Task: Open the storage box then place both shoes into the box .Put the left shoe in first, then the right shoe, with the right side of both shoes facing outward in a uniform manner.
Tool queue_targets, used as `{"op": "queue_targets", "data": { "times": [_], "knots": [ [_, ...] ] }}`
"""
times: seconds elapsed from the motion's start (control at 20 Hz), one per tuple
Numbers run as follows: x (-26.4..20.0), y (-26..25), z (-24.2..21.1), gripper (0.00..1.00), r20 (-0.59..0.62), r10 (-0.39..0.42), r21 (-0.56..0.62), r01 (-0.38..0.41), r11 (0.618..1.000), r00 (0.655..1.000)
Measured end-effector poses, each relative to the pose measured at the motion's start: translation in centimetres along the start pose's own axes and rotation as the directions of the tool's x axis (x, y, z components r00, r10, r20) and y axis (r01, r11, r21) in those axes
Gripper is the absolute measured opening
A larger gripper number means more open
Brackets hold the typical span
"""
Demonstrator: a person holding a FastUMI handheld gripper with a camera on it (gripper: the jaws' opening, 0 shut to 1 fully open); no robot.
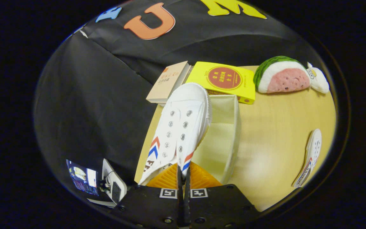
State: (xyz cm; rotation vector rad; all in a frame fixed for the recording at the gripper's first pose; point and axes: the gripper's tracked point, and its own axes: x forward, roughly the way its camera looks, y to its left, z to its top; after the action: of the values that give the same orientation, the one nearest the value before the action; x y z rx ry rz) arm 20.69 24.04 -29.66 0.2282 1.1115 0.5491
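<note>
A white shoe with red and blue chevron stripes on its sides is held by the claw, whose two fingers are pressed nearly together on the edge of the shoe's opening, so the claw is clenched on it. The shoe is stretched away from the fingers toward twelve o'clock, toe farthest from them, lace eyelets facing up, and it is held over the left rim of the storage box. The box, an open cream fabric bin, stands on the pale wooden worktop just ahead of the fingers and slightly toward one o'clock; its inside is seen to the right of the shoe.

A second white shoe is seen lying on the worktop at about three o'clock from the fingers, well apart from the box.

Beyond the box, at twelve o'clock, a yellow book with a red round mark is laid flat, touching or just behind the box's far rim. A beige book is placed just beside it at eleven o'clock. A watermelon-slice plush toy is set at one to two o'clock, near the worktop's far edge.

A small screen is visible at nine o'clock from the fingers, off the worktop.
</note>
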Motion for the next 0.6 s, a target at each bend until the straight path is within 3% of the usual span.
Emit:
{"op": "queue_targets", "data": {
  "times": [0.3,0.6],
  "knots": [
    [6.8,-0.1,-1.4,0.0,-0.068,-0.14,0.04,0.143,0.989,0.988],
    [11.7,-0.2,-2.8,0.0,-0.173,-0.202,0.06,0.215,0.975,0.964]
  ]
}}
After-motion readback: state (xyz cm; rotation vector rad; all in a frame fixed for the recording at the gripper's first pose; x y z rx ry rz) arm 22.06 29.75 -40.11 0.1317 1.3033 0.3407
